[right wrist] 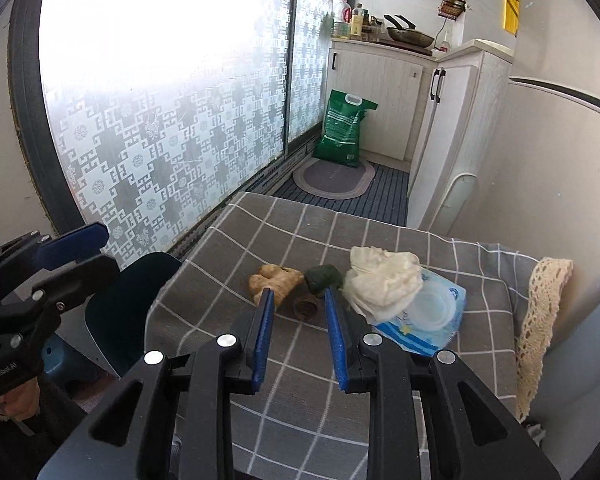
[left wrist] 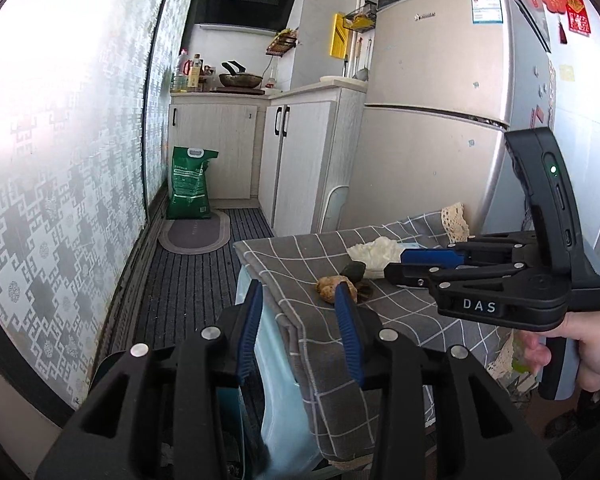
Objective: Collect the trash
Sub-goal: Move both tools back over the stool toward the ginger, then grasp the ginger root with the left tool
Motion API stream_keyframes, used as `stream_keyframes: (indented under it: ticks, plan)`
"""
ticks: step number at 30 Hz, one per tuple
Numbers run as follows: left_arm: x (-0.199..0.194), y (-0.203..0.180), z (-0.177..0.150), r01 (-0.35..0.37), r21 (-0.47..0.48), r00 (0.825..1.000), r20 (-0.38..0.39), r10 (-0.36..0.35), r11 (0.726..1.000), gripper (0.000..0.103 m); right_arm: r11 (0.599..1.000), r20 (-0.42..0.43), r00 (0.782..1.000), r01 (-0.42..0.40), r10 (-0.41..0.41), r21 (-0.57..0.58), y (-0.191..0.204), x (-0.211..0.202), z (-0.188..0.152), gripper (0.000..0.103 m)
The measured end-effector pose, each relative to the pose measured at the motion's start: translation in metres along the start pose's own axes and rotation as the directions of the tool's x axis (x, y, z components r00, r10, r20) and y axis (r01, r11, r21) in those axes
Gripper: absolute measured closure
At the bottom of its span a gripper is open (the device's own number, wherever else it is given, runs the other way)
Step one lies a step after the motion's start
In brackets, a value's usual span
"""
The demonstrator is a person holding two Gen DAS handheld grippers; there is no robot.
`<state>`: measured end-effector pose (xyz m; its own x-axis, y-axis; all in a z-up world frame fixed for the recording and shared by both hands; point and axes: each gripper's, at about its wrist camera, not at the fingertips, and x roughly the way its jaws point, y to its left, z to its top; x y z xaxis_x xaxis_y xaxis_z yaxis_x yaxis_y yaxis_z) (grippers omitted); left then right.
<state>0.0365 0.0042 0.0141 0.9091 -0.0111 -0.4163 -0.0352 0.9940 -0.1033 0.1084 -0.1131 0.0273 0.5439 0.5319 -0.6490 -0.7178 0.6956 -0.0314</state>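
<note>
Two grippers are held over the checked tablecloth [right wrist: 380,392]: the left gripper [left wrist: 298,292] and right gripper [right wrist: 298,300], jaws apart, nothing clamped, near the ginger [right wrist: 274,276].

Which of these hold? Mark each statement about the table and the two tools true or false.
1. A piece of ginger lies on the grey checked tablecloth. True.
2. The right tool grips the crumpled white tissue. False: nothing is between its fingers, and the tissue lies on the cloth.
3. The tissue rests partly on a blue wet-wipe pack. True.
4. A red sack stands on the floor by the cabinets. False: the sack is green.
5. The left tool holds nothing. True.
6. A dark green lump lies between the ginger and the tissue. True.
</note>
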Motion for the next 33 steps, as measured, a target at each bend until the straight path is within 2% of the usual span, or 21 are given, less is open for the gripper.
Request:
stream_keyframes:
  ticks: [4, 11, 15, 20, 24, 33]
  plan:
    - [0.023, -0.016, 0.001, 0.011, 0.057, 0.998, -0.064, -0.007, 0.998, 0.057, 0.999, 0.002, 1.000, 0.007, -0.007, 0.033, -0.022, -0.009, -0.014, 0.072]
    - [0.061, -0.040, -0.003, 0.014, 0.093, 0.986, -0.168, 0.002, 0.996, 0.056, 0.997, 0.003, 1.000, 0.001, -0.001, 0.080, -0.052, -0.018, -0.036, 0.069]
    - [0.078, -0.053, -0.004, -0.033, 0.145, 0.981, -0.183, 0.060, 0.989, 0.056, 0.996, 0.009, 1.000, -0.014, 0.013, 0.091, -0.061, -0.024, -0.046, 0.069]
    - [0.094, -0.051, -0.004, -0.088, 0.152, 0.969, -0.215, 0.120, 0.984, 0.056, 0.995, 0.014, 1.000, -0.024, 0.023, 0.100, -0.068, -0.027, -0.053, 0.066]
    - [0.101, -0.049, -0.002, -0.117, 0.156, 0.966, -0.210, 0.149, 0.981, 0.058, 0.993, 0.016, 1.000, -0.027, 0.026, 0.116, -0.076, -0.028, -0.058, 0.066]
    - [0.118, -0.047, 0.002, -0.122, 0.142, 0.963, -0.222, 0.151, 0.982, 0.058, 0.991, 0.017, 0.999, -0.032, 0.030, 0.130, -0.079, -0.026, -0.062, 0.062]
